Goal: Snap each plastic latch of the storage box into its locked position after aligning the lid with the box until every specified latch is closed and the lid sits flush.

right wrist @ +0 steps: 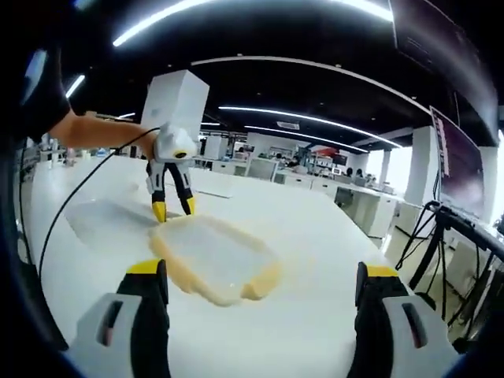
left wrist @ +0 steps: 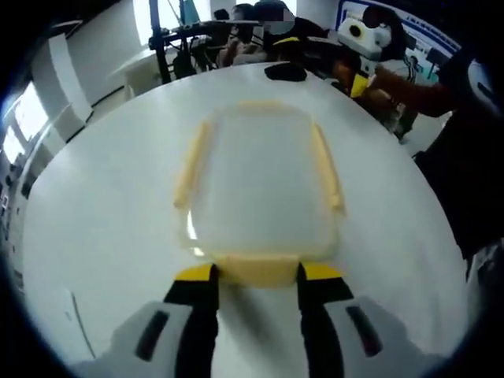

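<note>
Left gripper (left wrist: 257,275) jaws straddling near yellow latch (left wrist: 260,268) of storage box (left wrist: 260,189); right gripper (right wrist: 264,279) spread wide, box ahead

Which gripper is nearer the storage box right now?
Left. The left gripper has its tips at a yellow latch on the storage box; the right gripper is wide open, hanging back from it.

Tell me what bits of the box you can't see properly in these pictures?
- Left gripper view: the near latch of the storage box sits between the left gripper jaws; blur hides whether it is snapped shut.
- Right gripper view: glare washes out the lid, so flushness is unclear.
- Right gripper view: the box's far end is partly hidden behind the left gripper's tips.
</note>
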